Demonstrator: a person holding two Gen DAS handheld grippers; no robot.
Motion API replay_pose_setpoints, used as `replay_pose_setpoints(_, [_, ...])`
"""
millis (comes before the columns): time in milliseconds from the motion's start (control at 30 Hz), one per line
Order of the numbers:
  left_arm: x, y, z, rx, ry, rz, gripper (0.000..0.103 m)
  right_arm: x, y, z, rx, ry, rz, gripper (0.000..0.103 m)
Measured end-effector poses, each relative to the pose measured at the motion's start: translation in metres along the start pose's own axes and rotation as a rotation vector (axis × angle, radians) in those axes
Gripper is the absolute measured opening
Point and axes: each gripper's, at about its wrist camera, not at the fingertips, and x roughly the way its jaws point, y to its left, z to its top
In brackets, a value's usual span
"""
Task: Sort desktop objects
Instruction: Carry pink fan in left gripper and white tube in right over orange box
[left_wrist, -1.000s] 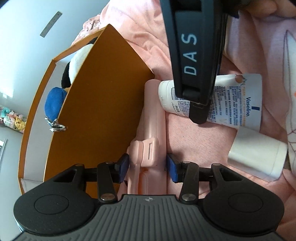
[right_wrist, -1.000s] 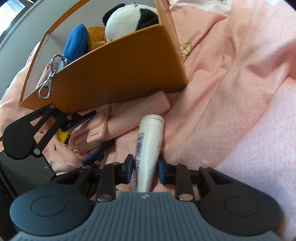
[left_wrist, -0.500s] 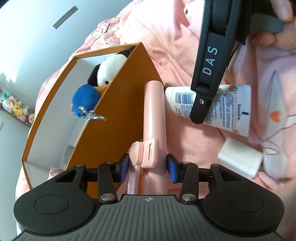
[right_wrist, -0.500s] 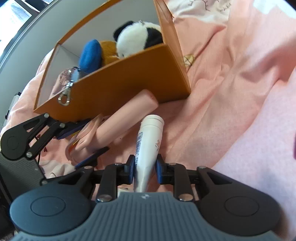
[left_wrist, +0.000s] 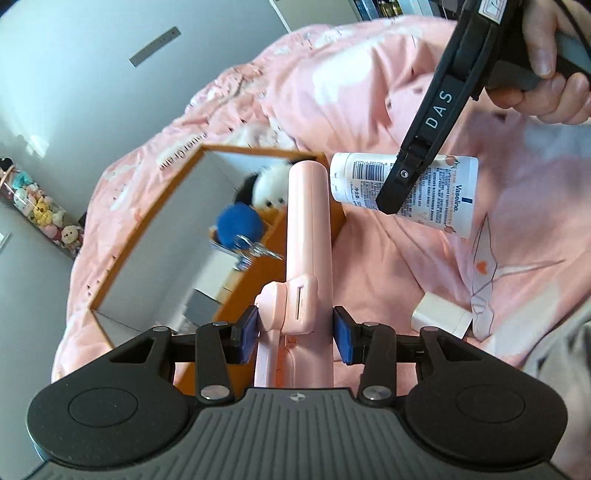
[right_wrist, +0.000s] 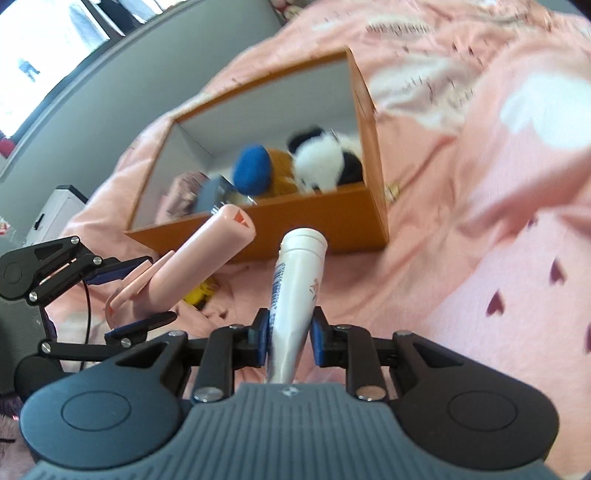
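My left gripper (left_wrist: 295, 330) is shut on a pink selfie stick (left_wrist: 308, 229) and holds it in the air, pointing over the near wall of the orange box (left_wrist: 129, 258). My right gripper (right_wrist: 290, 334) is shut on a white Vaseline tube (right_wrist: 299, 273), also lifted, cap toward the orange box (right_wrist: 369, 147). The tube also shows in the left wrist view (left_wrist: 436, 192), the selfie stick in the right wrist view (right_wrist: 199, 269). Inside the box lie a panda plush (right_wrist: 325, 158), a blue plush ball (right_wrist: 253, 168) and a metal clasp (left_wrist: 251, 251).
A pink blanket (right_wrist: 480, 184) covers the bed. A small white charger block (left_wrist: 441, 317) lies on it right of my left gripper. A yellow item (right_wrist: 197, 291) lies under the selfie stick. A white cabinet (right_wrist: 55, 214) stands at the far left.
Both grippers have lifted their objects off the blanket and risen, so the box's inside now shows from above. The selfie stick and tube now point toward the box.
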Motion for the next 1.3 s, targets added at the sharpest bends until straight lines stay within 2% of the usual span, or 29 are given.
replay_pose_setpoints(133, [-0.013, 0.016, 0.007, 0.018, 0.0, 0.034, 0.049, -0.019, 0.014, 0.017, -0.106, -0.053, 0.002, 0.024])
replay_pose_setpoints(267, [-0.02, 0.03, 0.01, 0.099, 0.009, 0.108, 0.049, -0.028, 0.029, 0.039, -0.225, -0.095, -0.008, 0.024])
replay_pose_setpoints(467, [0.015, 0.059, 0.021, 0.292, 0.04, 0.22, 0.049, -0.032, 0.042, 0.079, -0.358, -0.135, -0.059, 0.024])
replay_pose_setpoints(600, [0.055, 0.074, 0.027, 0.443, 0.063, 0.261, 0.049, -0.02, 0.047, 0.109, -0.43, -0.149, -0.072, 0.024])
replay_pose_setpoints(800, [0.118, 0.095, 0.025, 0.6, 0.109, 0.253, 0.049, 0.004, 0.05, 0.143, -0.483, -0.15, -0.1, 0.025])
replay_pose_setpoints(867, [0.136, 0.1, 0.023, 0.624, 0.114, 0.233, 0.049, 0.012, 0.049, 0.15, -0.488, -0.14, -0.107, 0.025])
replay_pose_setpoints(1067, [0.183, 0.11, 0.02, 0.621, 0.12, 0.173, 0.05, 0.038, 0.042, 0.166, -0.492, -0.108, -0.123, 0.025])
replay_pose_setpoints(1233, [0.208, 0.119, 0.016, 0.592, 0.155, 0.078, 0.05, 0.053, 0.034, 0.176, -0.47, -0.091, -0.121, 0.025])
replay_pose_setpoints(1300, [0.217, 0.122, 0.013, 0.59, 0.167, 0.078, 0.05, 0.057, 0.032, 0.178, -0.463, -0.085, -0.12, 0.025])
